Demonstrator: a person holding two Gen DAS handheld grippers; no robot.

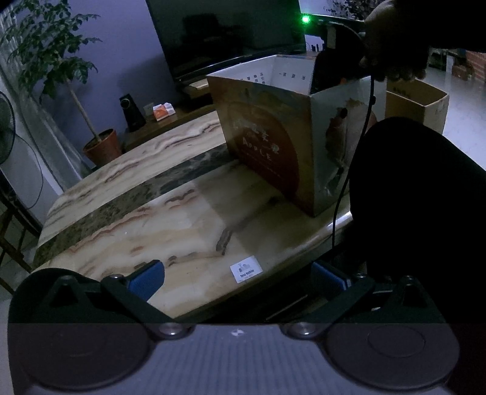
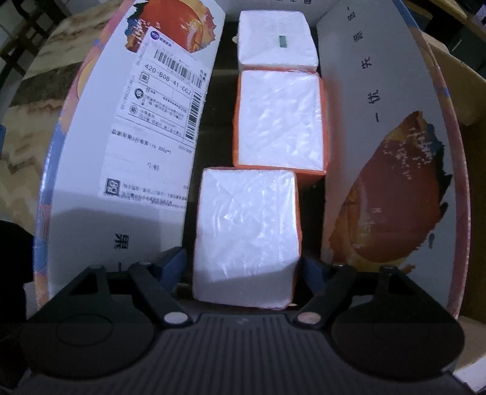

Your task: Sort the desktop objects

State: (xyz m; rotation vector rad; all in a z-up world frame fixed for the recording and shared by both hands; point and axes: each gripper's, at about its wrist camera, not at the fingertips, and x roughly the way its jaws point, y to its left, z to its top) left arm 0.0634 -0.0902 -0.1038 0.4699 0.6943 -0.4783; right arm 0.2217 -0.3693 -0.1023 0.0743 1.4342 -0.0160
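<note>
Left wrist view, left to right: a potted plant [image 1: 57,70] stands in the far corner. A dark speaker [image 1: 131,113] and a small orange-and-white pack [image 1: 163,110] sit on a low shelf below the screen [image 1: 224,33]. On the marble worktop [image 1: 127,224], a white sticker [image 1: 246,270] reads "tea table". The left tongs [image 1: 237,267] hang over the worktop's near edge, spread wide with nothing between them. Further right stands the open carton [image 1: 267,142], printed "APPLE". A hand [image 1: 391,45] reaches down into the carton from above, beside a green light [image 1: 305,19]. A plain brown box [image 1: 416,104] stands beyond.

Right wrist view only, looking down into the carton: the left flap [image 2: 100,182] carries a shipping label [image 2: 158,121] reading "420-B08-41-CC2", with barcodes and small print too fine to read. Three white plastic-wrapped packs with orange sides lie in a row inside: far pack [image 2: 276,39], middle pack [image 2: 279,121], near pack [image 2: 246,234]. The right tongs [image 2: 243,261] straddle the near pack. A dark gap shows at the left pad, but I cannot tell whether the pads are pinching it. The right flap [image 2: 391,182] bears Chinese characters and an orange-red print.
</note>
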